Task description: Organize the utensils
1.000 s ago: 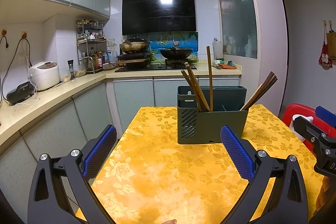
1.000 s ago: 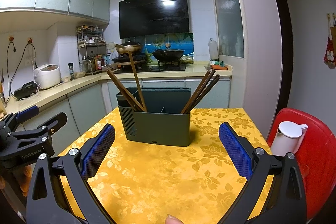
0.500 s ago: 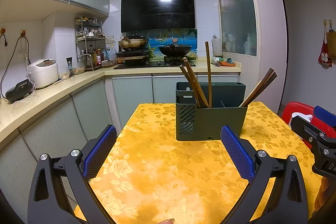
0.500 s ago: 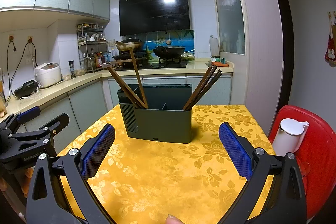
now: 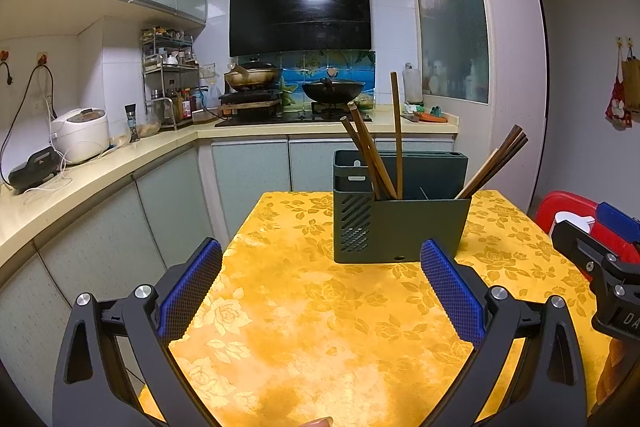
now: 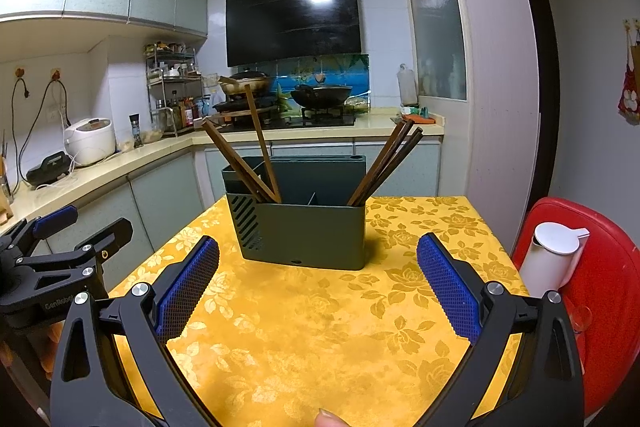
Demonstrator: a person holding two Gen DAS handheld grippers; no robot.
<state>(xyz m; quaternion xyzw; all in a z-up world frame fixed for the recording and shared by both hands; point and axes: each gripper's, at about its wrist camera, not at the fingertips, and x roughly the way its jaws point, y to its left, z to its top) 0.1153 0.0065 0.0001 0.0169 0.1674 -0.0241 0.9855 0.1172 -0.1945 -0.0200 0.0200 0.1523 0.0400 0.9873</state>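
Table [image 5: 304, 327] w/ yellow floral cloth; green utensil holder [image 5: 400, 227] upright on far half, w/ chopsticks [image 5: 372, 155].

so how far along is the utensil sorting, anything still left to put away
Looks mostly done: chopsticks stand in the green utensil holder in two bunches, one in the left end, one in the right end. Nothing in hand: the left gripper and right gripper are both open and empty, short of the holder. No loose utensils show on the yellow tablecloth, so little seems left.
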